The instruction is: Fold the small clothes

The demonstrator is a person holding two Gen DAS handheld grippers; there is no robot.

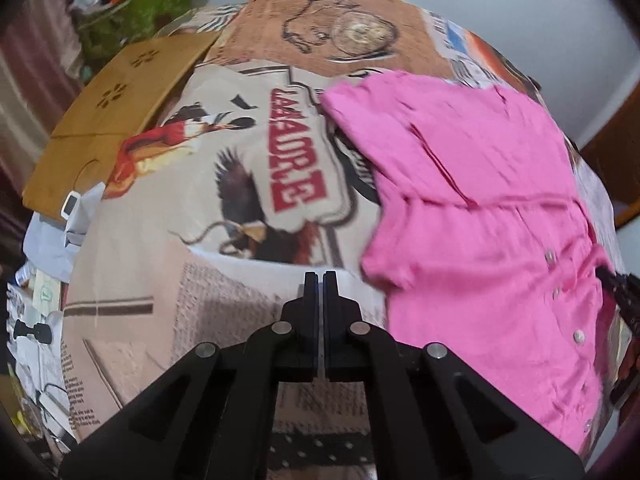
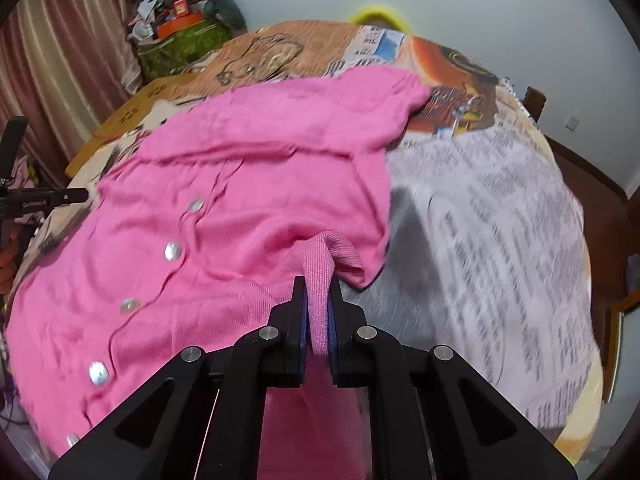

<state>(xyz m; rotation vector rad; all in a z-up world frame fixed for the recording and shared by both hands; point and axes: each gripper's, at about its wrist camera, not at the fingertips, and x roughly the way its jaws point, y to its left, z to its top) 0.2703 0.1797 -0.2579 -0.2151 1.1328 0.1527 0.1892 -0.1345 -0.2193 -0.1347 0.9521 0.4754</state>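
On the printed surface (image 1: pixel 224 288), your left tongs (image 1: pixel 321 280) are closed and empty. Your right tongs (image 2: pixel 319 288) pinch the pink cardigan (image 2: pixel 240 184); a wooden board (image 1: pixel 120 92) lies beyond.

Both wrist views look steeply down, sharing the pink cardigan (image 1: pixel 480 208).

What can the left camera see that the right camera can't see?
Only the left wrist view shows the left gripper shut on nothing, above a printed sheet with an eagle picture and red letters.

Only the right wrist view shows the right gripper shut on the ribbed edge of the pink cardigan, and grey newsprint to the right of the cardigan.

Both show the pink cardigan with its pearly buttons, and the yellow thing behind.
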